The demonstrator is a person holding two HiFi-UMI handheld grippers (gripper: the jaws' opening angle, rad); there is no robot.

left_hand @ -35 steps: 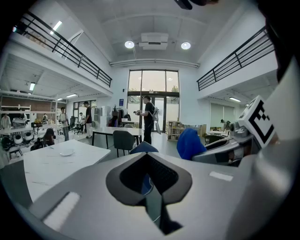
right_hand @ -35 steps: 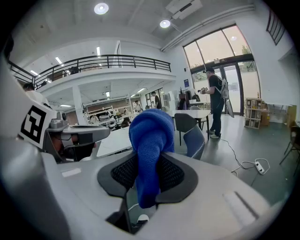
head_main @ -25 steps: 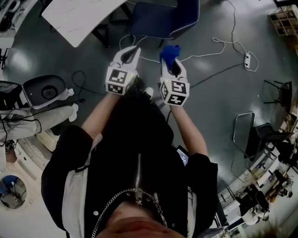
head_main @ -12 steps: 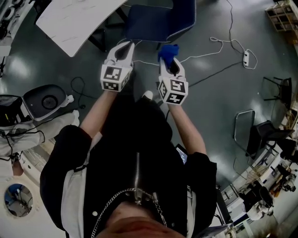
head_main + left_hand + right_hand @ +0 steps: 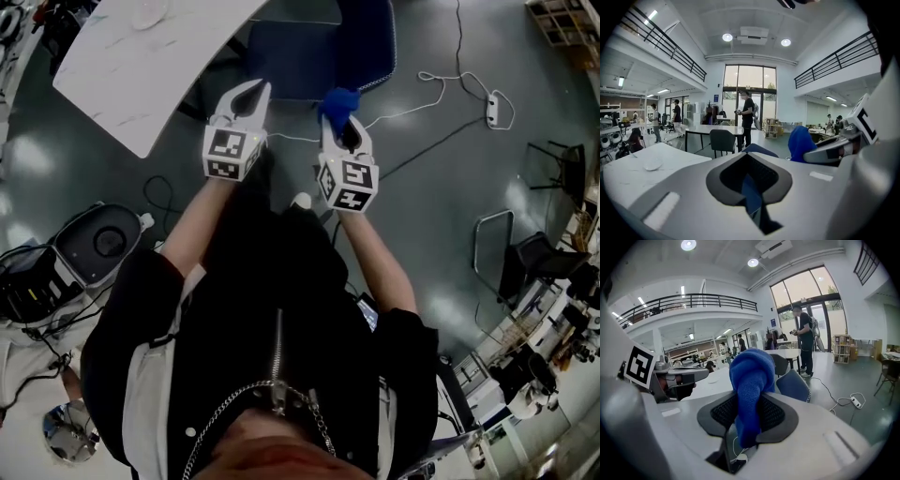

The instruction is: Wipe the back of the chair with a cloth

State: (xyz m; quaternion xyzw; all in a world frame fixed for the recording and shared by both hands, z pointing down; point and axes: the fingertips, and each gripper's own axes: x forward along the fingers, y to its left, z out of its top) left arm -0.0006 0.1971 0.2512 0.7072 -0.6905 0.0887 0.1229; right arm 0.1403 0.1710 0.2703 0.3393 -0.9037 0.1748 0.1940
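Observation:
In the head view a blue chair (image 5: pixel 323 42) stands on the grey floor just ahead of both grippers. My right gripper (image 5: pixel 339 117) is shut on a bunched blue cloth (image 5: pixel 339 99), which sticks out past its tips towards the chair. The right gripper view shows the cloth (image 5: pixel 751 380) pinched between the jaws, with the chair (image 5: pixel 793 385) beyond it. My left gripper (image 5: pixel 253 94) is level with the right one and holds nothing; its jaws are closed to a thin slit. Through that slit in the left gripper view (image 5: pixel 751 187) a strip of blue chair shows.
A white table (image 5: pixel 141 66) stands left of the chair, close to my left gripper. A white cable and power strip (image 5: pixel 497 111) lie on the floor at the right. A round white device (image 5: pixel 98 248) sits at the left, a black chair (image 5: pixel 539 258) far right. People stand in the distance.
Both grippers have come closer to the blue chair and the white table, which now fill more of the view. The cloth stays in the right gripper.

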